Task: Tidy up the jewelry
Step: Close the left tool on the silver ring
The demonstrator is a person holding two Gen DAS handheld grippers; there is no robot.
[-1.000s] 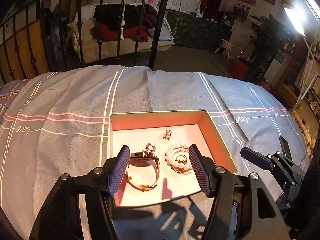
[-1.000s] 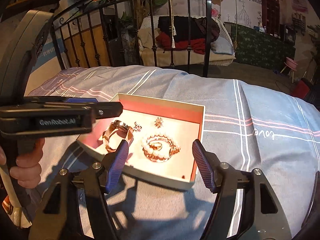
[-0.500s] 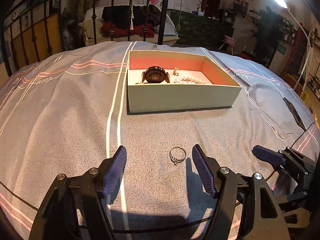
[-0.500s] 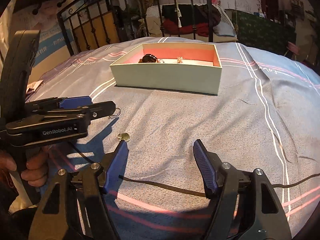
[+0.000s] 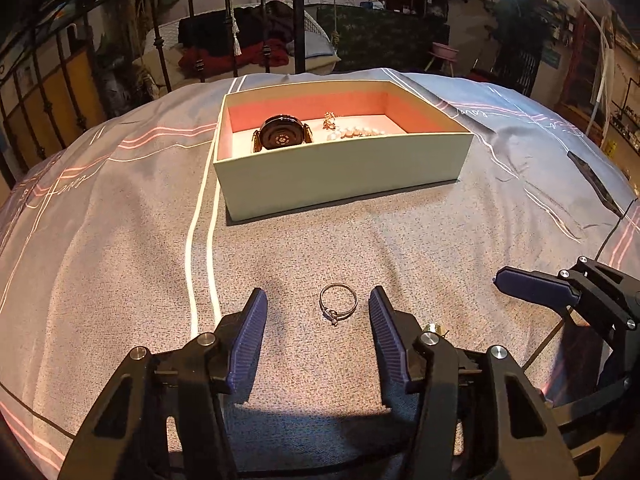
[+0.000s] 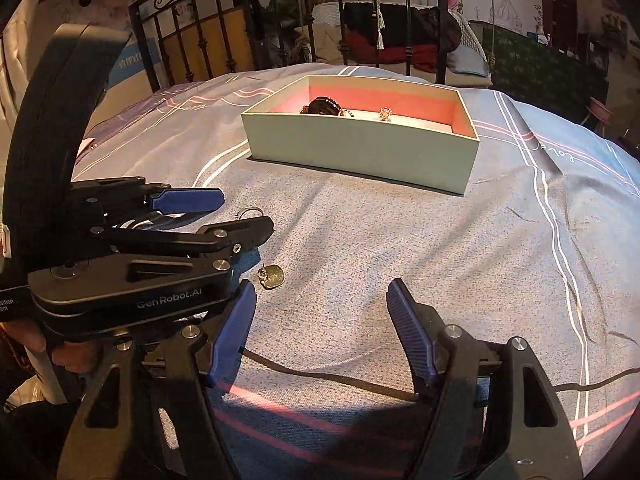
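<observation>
Jewelry box (image 5: 340, 176) sits open on the bed (image 5: 120, 240), holding a watch (image 5: 282, 133), a gold earring (image 5: 329, 119) and a pearl bracelet (image 5: 356, 133). Near it, a ring (image 5: 338, 303) lies on the cover between the wide-open, empty left gripper (image 5: 318, 336). The right gripper (image 6: 320, 332), also wide open and empty, hovers beside a gold pendant (image 6: 271, 276).

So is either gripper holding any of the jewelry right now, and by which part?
Nothing is held. The left gripper is open with the ring lying on the bedspread between its fingers, untouched. The right gripper is open and empty.
</observation>
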